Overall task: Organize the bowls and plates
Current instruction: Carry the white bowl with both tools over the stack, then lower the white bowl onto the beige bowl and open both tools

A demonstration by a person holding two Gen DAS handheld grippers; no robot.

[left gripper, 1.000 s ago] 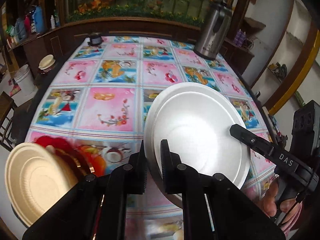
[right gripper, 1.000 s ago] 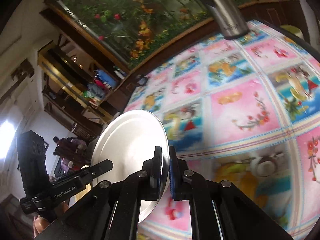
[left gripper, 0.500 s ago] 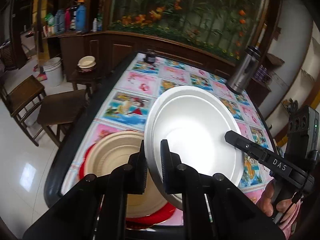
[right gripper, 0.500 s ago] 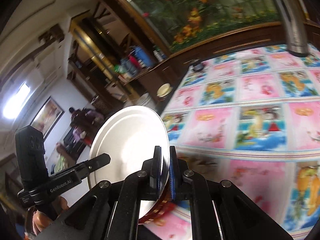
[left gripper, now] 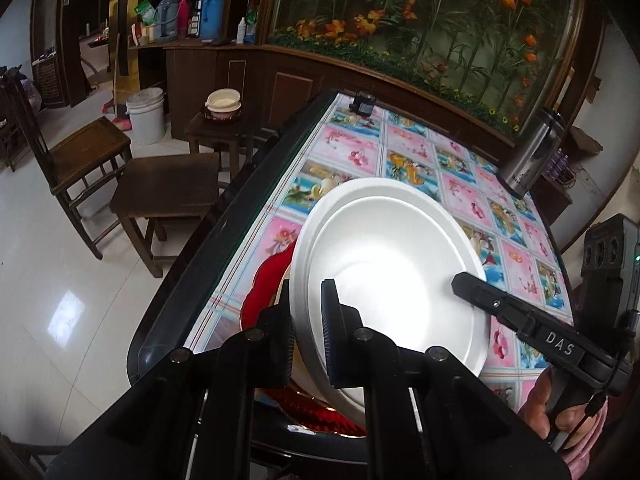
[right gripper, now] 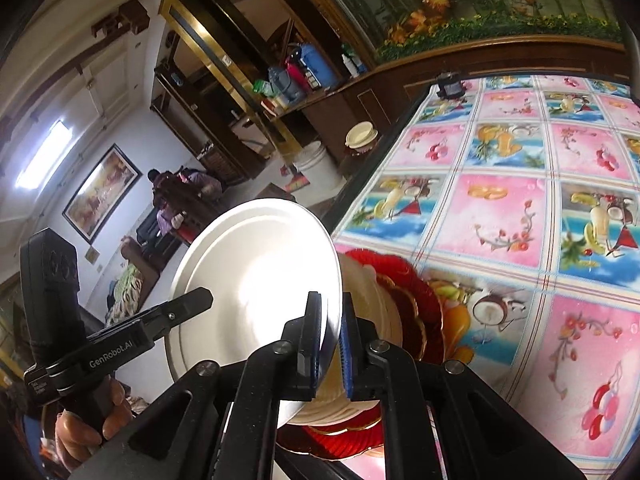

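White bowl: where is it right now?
Both grippers, left gripper and right gripper, hold the white bowl by its rim, tilted above the red plate stack at the table's near corner.

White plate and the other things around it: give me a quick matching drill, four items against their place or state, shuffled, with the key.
Items
1. white plate
2. red plate
3. steel flask
4. cream bowl

Place or state
A. standing upright at the far right edge of the table
B. on a small wooden side table off the main table
C. gripped at its rim by both the left claw and the right claw, tilted
D. lying on the tablecloth under a beige plate, near the table's corner

Pairs: 1-C, 2-D, 3-A, 4-B
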